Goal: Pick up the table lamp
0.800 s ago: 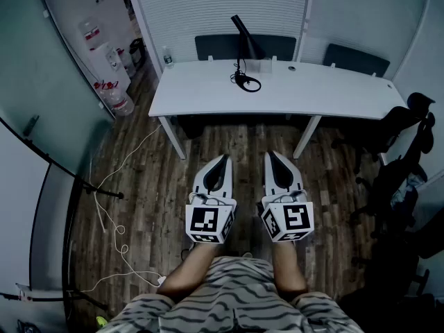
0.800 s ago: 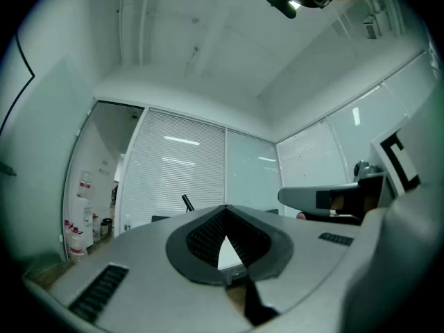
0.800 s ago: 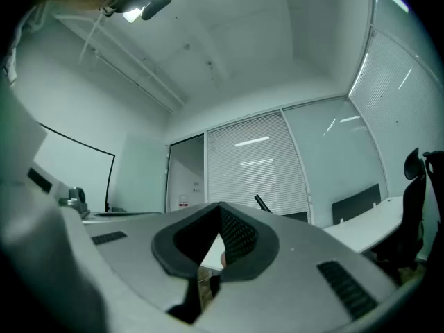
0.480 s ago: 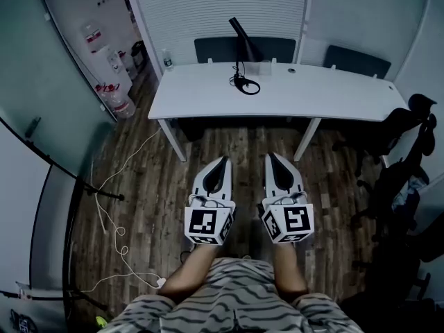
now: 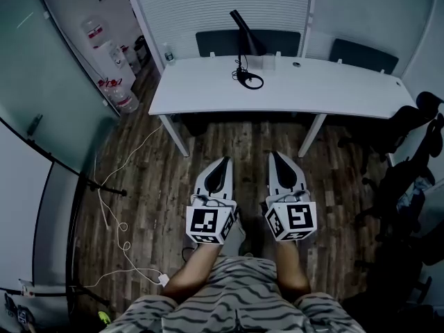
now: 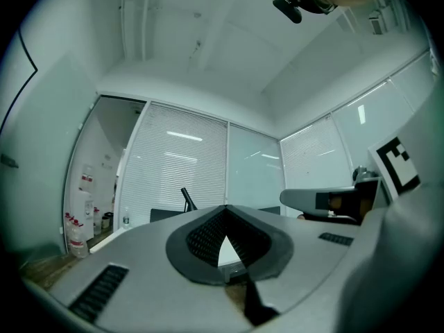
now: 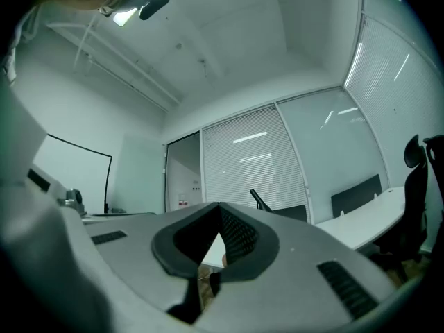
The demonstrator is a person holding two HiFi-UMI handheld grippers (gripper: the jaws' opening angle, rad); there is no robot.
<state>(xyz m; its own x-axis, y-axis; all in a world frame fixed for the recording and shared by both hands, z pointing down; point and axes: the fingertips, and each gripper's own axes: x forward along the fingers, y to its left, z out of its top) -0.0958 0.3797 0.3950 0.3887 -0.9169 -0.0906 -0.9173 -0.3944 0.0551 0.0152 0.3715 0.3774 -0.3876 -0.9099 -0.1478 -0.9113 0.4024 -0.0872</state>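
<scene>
Little has moved: left gripper (image 5: pixel 223 160) and right gripper (image 5: pixel 275 155) hover clenched, empty, over dark wooden plank floor (image 5: pixel 152 179), well short of the black angled table lamp (image 5: pixel 243 39) on the long white desk (image 5: pixel 333 92).

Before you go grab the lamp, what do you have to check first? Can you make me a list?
1. Lamp standing upright on the desk: ok.
2. Left gripper empty: ok, nothing between its jaws.
3. Right gripper empty: ok, nothing between its jaws.
4. Jaws open, ready to grab: not ok, both grippers are shut.
5. Close enough to reach the lamp: not ok, bare floor lies between the grippers and the desk.
6. Lamp's plug pulled out: cannot tell.
</scene>
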